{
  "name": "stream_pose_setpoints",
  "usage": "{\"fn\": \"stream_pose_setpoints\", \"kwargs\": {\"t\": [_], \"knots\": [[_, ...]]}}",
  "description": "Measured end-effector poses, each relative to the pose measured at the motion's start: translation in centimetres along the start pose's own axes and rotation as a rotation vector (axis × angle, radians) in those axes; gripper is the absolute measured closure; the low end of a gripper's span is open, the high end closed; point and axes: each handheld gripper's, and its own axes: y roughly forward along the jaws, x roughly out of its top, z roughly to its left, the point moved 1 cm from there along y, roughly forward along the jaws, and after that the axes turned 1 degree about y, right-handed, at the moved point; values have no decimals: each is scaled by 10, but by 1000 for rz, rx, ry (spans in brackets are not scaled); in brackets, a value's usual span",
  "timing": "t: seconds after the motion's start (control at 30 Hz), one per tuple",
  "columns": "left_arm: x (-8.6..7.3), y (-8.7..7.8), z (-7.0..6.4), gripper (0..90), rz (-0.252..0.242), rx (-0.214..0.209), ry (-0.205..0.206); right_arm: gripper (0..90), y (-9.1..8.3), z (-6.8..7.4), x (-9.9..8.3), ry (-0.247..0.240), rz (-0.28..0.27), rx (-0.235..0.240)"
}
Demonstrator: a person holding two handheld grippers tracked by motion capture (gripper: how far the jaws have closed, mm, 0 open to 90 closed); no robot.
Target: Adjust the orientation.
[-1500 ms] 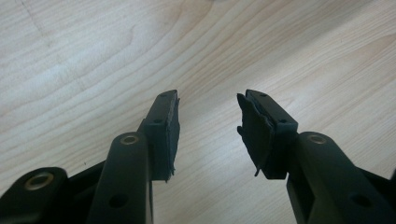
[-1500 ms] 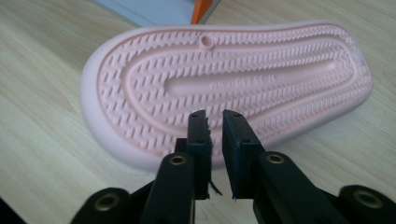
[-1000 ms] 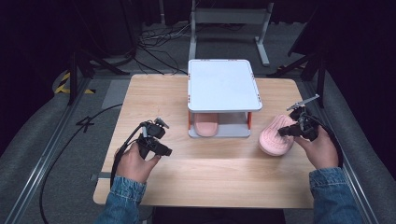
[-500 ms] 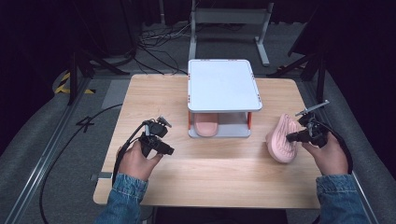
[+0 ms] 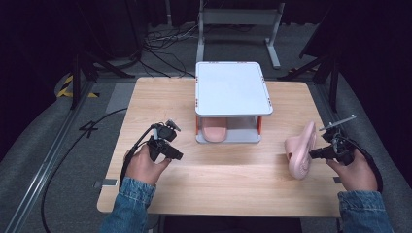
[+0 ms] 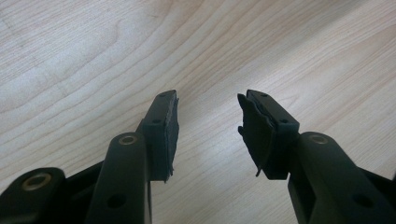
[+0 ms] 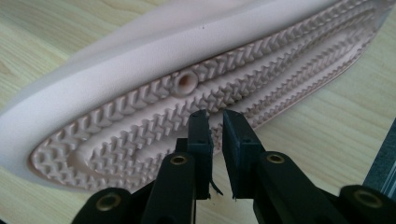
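Two pink slippers are in sight: one (image 5: 301, 151) stands on edge at the right of the table (image 5: 233, 179), its ribbed sole facing the right gripper (image 5: 316, 153); the other (image 5: 214, 132) lies on the lower level of the white shelf (image 5: 231, 87) at the table's middle. In the right gripper view the jaws stand nearly closed with a thin gap between them, their tips against the sole's tread; whether they pinch anything cannot be told. The left gripper (image 5: 176, 155) sits at the left of the table with its jaws wide apart over bare wood, well apart from both slippers. The table is pale wood with visible grain. Around it the room is dark, with grey flooring, black cables (image 5: 165, 41) and a metal stand (image 5: 238, 19) behind. No writing can be read.
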Motion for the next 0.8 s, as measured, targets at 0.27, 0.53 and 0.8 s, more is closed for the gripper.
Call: {"fn": "stream_pose_setpoints", "kwargs": {"t": [0.27, 0.53, 0.8], "knots": [[-4, 3, 5, 557, 3, -3, -16, 788, 5, 4, -6, -21, 64, 23], [-7, 2, 9, 557, -1, -1, -31, 787, 21, 11, -6, -41, 151, 14], [-7, 3, 9, 557, -1, -2, -30, 781, 4, 11, -8, -35, 148, 6]]}}
